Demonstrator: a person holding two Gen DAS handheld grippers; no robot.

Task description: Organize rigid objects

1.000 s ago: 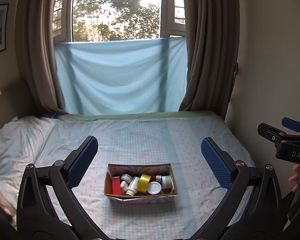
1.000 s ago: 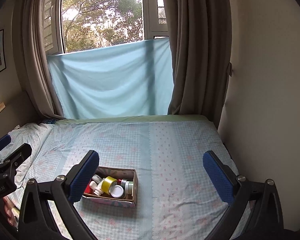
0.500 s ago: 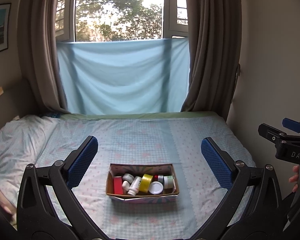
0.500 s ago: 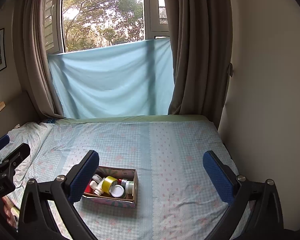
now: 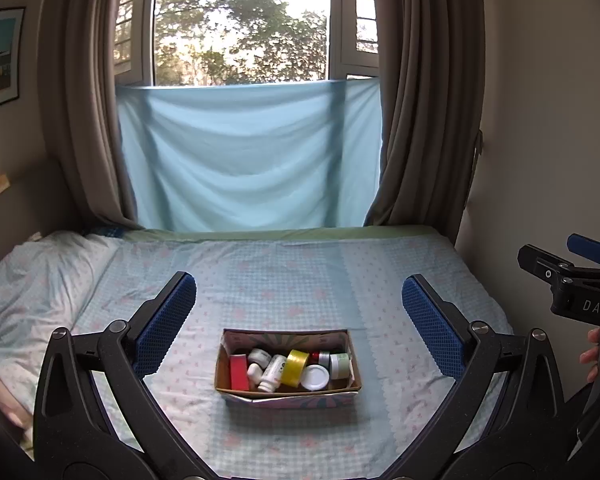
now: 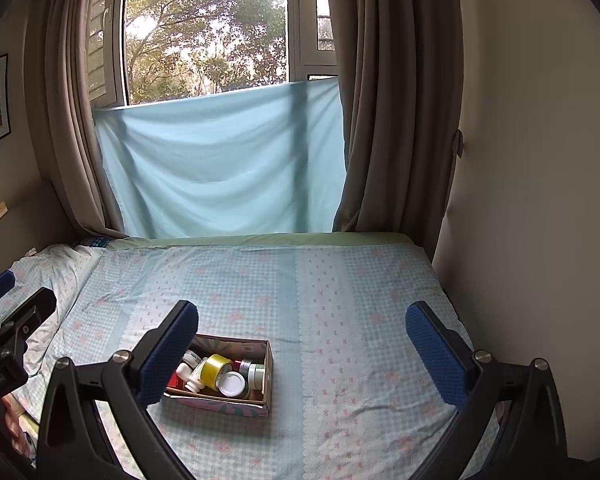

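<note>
We hold the left gripper and right gripper spread wide above the bed, the box lying crosswise ahead between the left one's fingers.

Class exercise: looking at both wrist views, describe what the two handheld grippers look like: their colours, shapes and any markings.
Both are black, speckled frames with silver bolts. The left gripper and right gripper each carry two long fingers faced with dimpled blue pads. Seen side-on, the right one shows white "DAS" lettering; the left one shows partial white lettering.
</note>
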